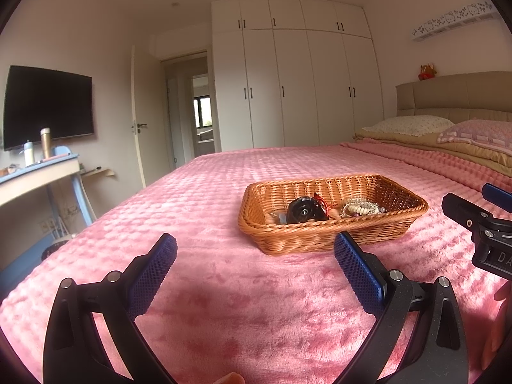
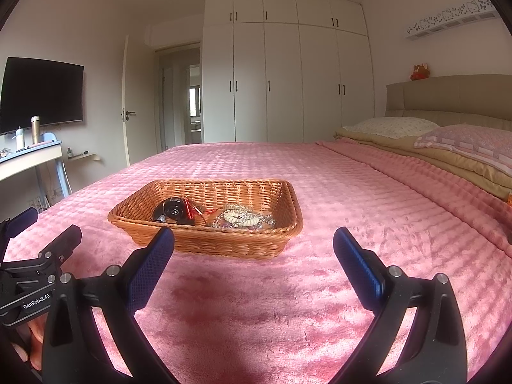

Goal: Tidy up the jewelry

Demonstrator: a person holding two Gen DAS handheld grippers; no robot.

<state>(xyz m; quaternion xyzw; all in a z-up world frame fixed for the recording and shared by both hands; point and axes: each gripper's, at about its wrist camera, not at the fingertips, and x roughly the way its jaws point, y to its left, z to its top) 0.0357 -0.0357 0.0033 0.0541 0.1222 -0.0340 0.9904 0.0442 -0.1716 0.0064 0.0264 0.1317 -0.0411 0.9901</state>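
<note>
A brown wicker basket (image 1: 336,238) (image 2: 224,246) sits on the pink bedspread. Inside lie a round black case (image 1: 302,211) (image 2: 174,212) with a red cord, and a heap of pale bead bracelets and silver chains (image 1: 361,208) (image 2: 240,219). My left gripper (image 1: 256,243) is open and empty, just short of the basket's near left side. My right gripper (image 2: 254,236) is open and empty, near the basket's near right corner. Each gripper shows at the edge of the other's view: the right gripper in the left wrist view (image 1: 480,220), the left gripper in the right wrist view (image 2: 38,240).
The pink bedspread (image 2: 288,304) stretches all around the basket. Pillows (image 2: 464,140) and a folded tan blanket lie at the headboard on the right. A desk with bottles (image 1: 35,166) and a wall TV stand off the bed's left side. White wardrobes are at the far wall.
</note>
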